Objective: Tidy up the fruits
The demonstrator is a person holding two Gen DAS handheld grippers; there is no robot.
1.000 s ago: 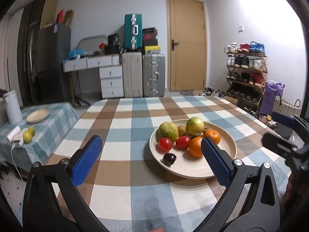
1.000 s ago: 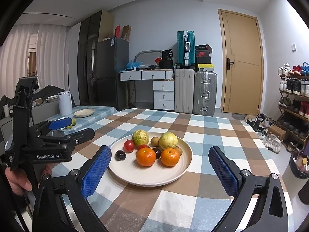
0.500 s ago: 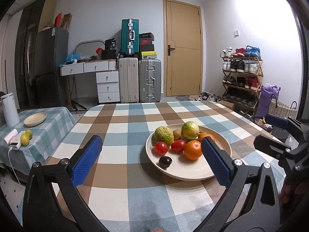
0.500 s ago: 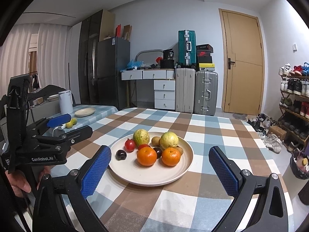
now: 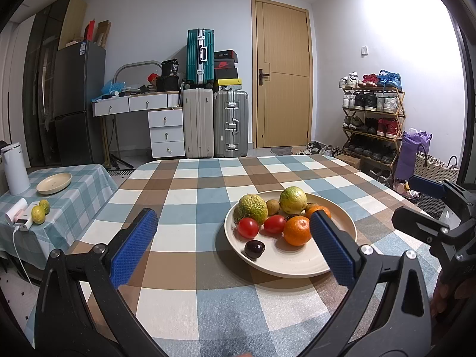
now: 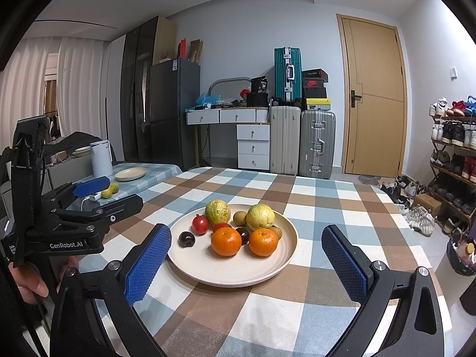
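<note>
Both wrist cams tilted up since 1 s ago. I hold left gripper & right gripper off the bench w/ fingers wide, holding nothing. Assorted fruits sit piled in round cream plate, checked-cloth bench centre, reachable from both sides.

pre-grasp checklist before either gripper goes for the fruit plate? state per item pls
1. Left gripper open, nothing held: ok.
2. Right gripper open, nothing held: ok.
3. Plate flat on the checked table, fully in view: ok.
4. Front oranges unobstructed: ok.
5. Dark plum clear of its neighbours: ok.
6. Target spot for sorted fruit: cannot tell.
</note>
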